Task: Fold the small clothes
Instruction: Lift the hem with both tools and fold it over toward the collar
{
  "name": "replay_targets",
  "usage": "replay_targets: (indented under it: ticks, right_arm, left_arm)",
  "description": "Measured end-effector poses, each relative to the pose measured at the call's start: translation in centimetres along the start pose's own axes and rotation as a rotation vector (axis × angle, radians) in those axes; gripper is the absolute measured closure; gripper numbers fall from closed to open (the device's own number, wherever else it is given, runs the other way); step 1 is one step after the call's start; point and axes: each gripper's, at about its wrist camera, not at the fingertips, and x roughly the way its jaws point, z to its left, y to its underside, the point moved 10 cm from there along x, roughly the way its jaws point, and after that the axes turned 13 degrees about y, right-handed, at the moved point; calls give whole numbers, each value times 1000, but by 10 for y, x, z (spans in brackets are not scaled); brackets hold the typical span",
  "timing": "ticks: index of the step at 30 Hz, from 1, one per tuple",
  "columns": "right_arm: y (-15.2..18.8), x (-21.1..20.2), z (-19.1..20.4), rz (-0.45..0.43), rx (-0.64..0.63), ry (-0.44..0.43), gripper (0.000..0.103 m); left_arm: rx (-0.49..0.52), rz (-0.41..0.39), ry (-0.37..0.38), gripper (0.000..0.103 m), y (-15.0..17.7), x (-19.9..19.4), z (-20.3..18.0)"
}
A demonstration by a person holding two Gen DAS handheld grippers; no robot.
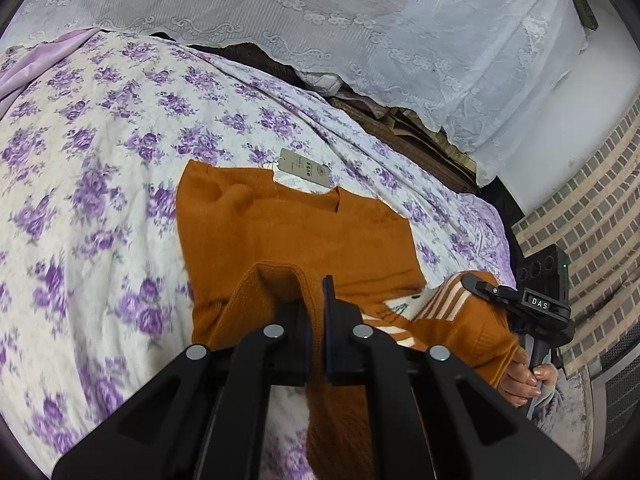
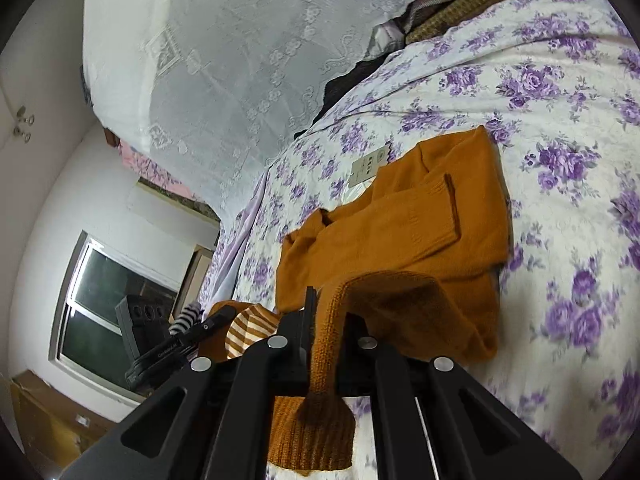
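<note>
Orange knit sweater (image 1: 296, 232), sleeves folded in, hem lifted.

Rust-orange knit on lilac florals

Sweater (image 1: 296, 232) solid burnt orange, with a cream-striped orange sleeve (image 1: 448, 300); bedspread (image 1: 100, 168) white with purple rose sprays; lace curtain (image 1: 320, 20) white (flower-chain motif); hang tag (image 1: 304, 168) grey-beige; both grippers black.

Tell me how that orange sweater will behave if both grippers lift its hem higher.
Probably floppy: the sweater already drapes over the left gripper and hangs through the right gripper. Its chunky rib knit likely grips the pads rather than slipping. The folded sleeve may slide open, and the paper tag will likely dangle.
</note>
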Motion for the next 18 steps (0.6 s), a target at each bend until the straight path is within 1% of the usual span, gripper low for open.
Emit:
replay_targets:
  ticks: [3,7,9,12,13,14,15,16,18]
  right_arm:
    - [-10,11,-8,10,26,1,97]
    - [-27,28,-22,13,65,14,97]
    - [-38,39,-32,13,97,24,97]
    - [-54,53,-49,8,152,32,91]
    - [-61,60,-59,5,188,32,76]
    - [-65,65,-69,2,224,21,55]
    - [-66,67,-76,4,259,-1,51]
    - [-66,67,-82,17,306,-57,50]
    - [-67,57,-82,36,345,-138,46]
  left_arm:
    - [-17,8,-6,99,-7,10,9]
    - [-65,20,-17,99,-21,27,29]
    - [-84,18,-41,99,-29,35,42]
    - [-142,19,-64,99,-41,51,68]
    - [-177,19,-70,98,-43,56,80]
    - [-214,23,-54,97,-43,62,89]
    - [-260,23,-32,96,-42,67,100]
    - [-286,16,-8,96,-40,67,104]
    - [-315,1,49,96,-39,62,104]
